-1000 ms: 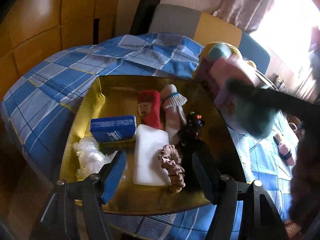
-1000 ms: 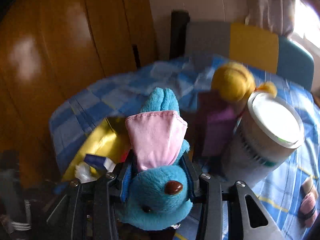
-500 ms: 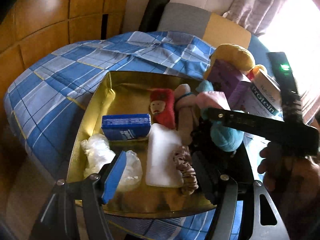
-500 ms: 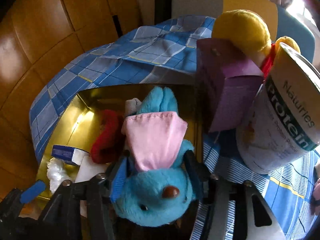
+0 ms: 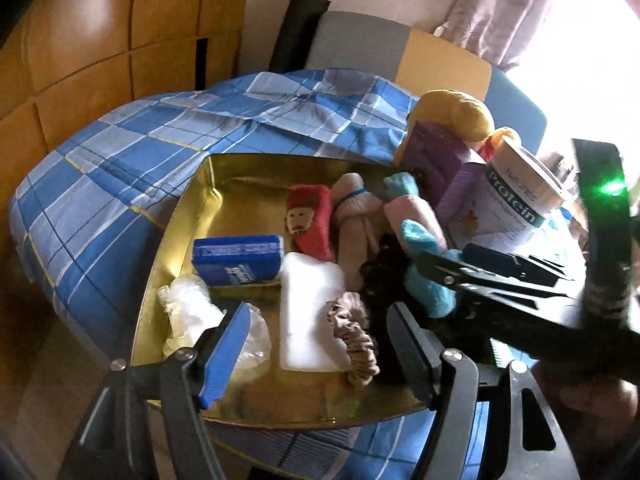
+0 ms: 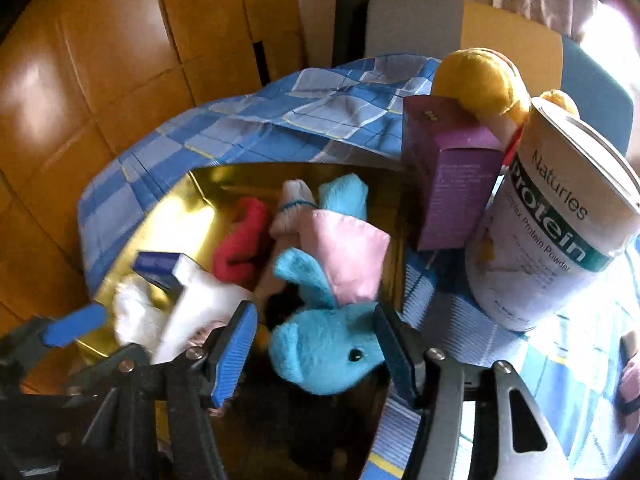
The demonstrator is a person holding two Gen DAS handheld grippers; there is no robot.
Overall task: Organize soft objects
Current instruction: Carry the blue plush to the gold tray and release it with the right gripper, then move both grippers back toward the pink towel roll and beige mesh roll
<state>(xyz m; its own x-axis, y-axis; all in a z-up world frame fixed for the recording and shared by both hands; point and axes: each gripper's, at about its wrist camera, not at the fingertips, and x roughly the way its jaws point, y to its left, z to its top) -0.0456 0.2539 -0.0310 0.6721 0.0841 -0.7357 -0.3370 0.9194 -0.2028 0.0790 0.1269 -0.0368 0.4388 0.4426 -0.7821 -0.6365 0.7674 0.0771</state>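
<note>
Fingers of the right gripper [image 6: 316,354] are parted around the blue plush toy [image 6: 326,354] (light, squashy), lowered into the gold tray [image 6: 176,204]; its head is best pinched. Left gripper [image 5: 316,344] is held wide, empty.

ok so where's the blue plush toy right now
In the right wrist view the blue plush toy lies at the gold tray's right edge, between the open right gripper's fingers, next to the rolled sock.
</note>
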